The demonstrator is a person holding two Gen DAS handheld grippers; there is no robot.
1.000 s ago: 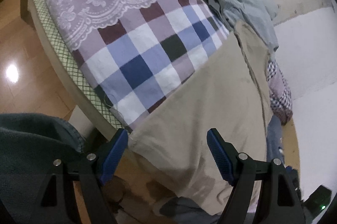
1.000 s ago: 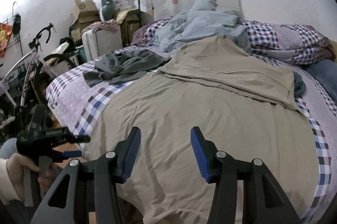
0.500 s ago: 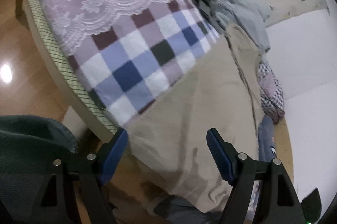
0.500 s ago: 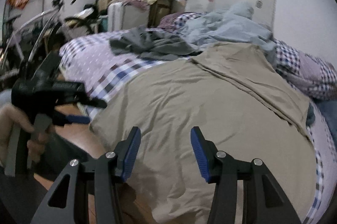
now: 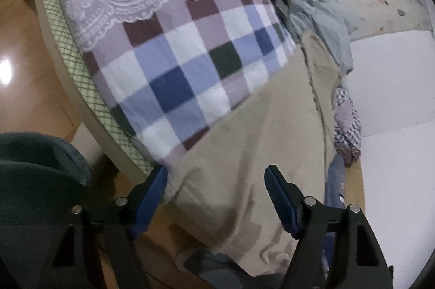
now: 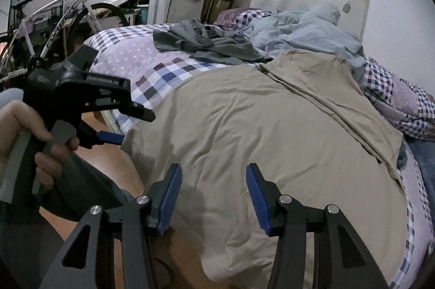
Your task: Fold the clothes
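Since 1 s ago we brought L gripper (image 5: 216, 184) nearer tan garment (image 6: 272, 131) corner at bed (image 5: 89, 109) edge; floor (image 5: 24, 49) free beside. Both claws wide apart, empty; R gripper (image 6: 213, 184) over garment hem

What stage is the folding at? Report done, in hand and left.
Done: the beige garment lies spread on the bed, one side panel already turned over its top. In hand: nothing gripped; the left gripper and the right gripper are open at its near hem, which hangs over the bed edge. Left: the remaining folds, plus the crumpled grey garment and light blue garment.
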